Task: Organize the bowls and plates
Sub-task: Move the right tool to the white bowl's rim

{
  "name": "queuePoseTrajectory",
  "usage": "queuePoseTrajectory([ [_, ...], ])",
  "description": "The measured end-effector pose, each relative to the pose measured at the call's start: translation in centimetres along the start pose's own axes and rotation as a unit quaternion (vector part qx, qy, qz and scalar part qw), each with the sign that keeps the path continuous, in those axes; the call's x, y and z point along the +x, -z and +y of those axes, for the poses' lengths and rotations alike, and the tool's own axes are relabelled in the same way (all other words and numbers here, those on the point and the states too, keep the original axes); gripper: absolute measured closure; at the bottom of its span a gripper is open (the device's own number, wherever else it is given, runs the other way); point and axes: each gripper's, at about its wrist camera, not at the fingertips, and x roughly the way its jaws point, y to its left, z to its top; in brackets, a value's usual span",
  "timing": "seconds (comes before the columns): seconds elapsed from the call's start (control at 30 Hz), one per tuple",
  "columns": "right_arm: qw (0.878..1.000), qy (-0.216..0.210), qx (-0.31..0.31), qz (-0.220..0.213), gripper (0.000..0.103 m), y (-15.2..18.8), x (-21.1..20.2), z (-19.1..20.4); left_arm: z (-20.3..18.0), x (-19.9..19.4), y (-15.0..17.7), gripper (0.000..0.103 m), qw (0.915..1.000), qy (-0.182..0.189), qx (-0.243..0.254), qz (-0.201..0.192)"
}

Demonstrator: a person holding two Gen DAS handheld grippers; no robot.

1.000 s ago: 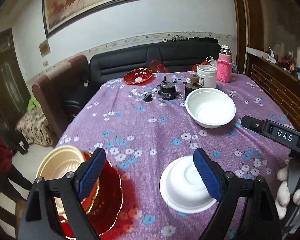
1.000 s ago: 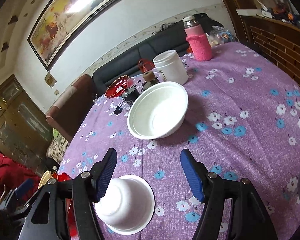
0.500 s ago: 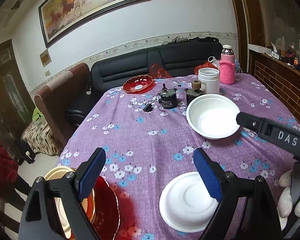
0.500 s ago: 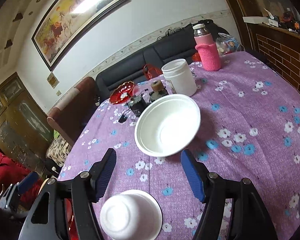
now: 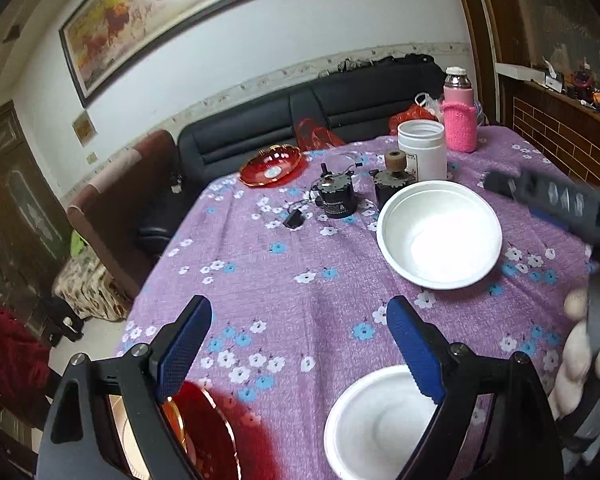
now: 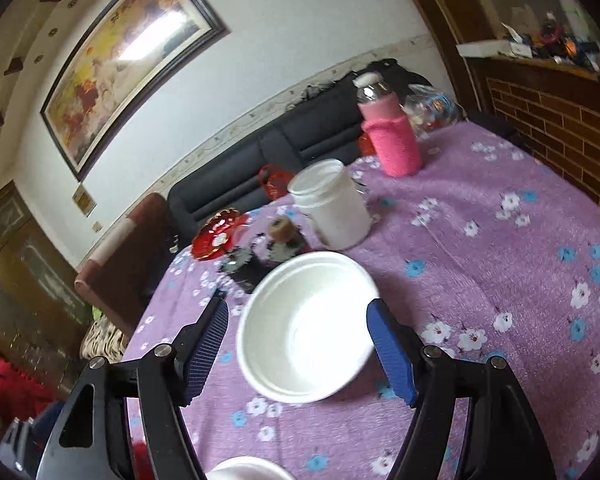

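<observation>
My right fingers [image 6: 298, 354] have just been opening and hold nothing. The big round white foam bowl [image 6: 306, 326] sits on the purple flowered surface [image 6: 500, 264], showing between them, but they do not touch it. My left fingers [image 5: 298, 344] are spread wide and empty too. Below them, a small white foam bowl [image 5: 374, 424] lies upside down near the edge, with a shiny red plate [image 5: 204, 436] to its left.
</observation>
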Motion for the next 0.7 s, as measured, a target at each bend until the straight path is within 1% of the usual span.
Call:
queuePoseTrajectory([
  [0.07, 1.0, 0.012, 0.003, 0.014, 0.027, 0.1, 1.1, -1.2, 0.3, 1.2, -1.0, 0.014, 0.9994, 0.023, -0.017, 0.018],
  [0.1, 1.0, 0.018, -0.001, 0.021, 0.027, 0.1, 1.6, -1.7, 0.5, 1.9, -1.6, 0.014, 0.9983, 0.041, -0.03, 0.028],
  [0.2, 0.999, 0.038, 0.0, 0.022, 0.027, 0.0, 2.4, -3.2, 0.4, 4.3, -3.0, 0.014, 0.9939, 0.073, -0.057, 0.06],
  [0.27, 0.999, 0.034, 0.014, 0.032, 0.027, 0.0, 3.0, -4.3, 0.1, 5.3, -3.7, 0.014, 0.992, 0.08, -0.067, 0.072],
  [0.43, 0.998, 0.032, 0.035, 0.049, 0.027, 0.2, 4.0, -5.8, -0.8, 7.8, -5.0, 0.014, 0.9896, 0.087, -0.078, 0.084],
  [0.53, 0.997, 0.023, 0.052, 0.061, 0.027, 0.5, 4.5, -6.4, -0.9, 10.0, -5.3, 0.014, 0.9837, 0.099, -0.1, 0.111],
  [0.7, 0.996, 0.023, 0.051, 0.075, 0.027, 1.0, 5.6, -6.3, -0.4, 12.8, -5.0, 0.014, 0.9769, 0.106, -0.127, 0.136],
])
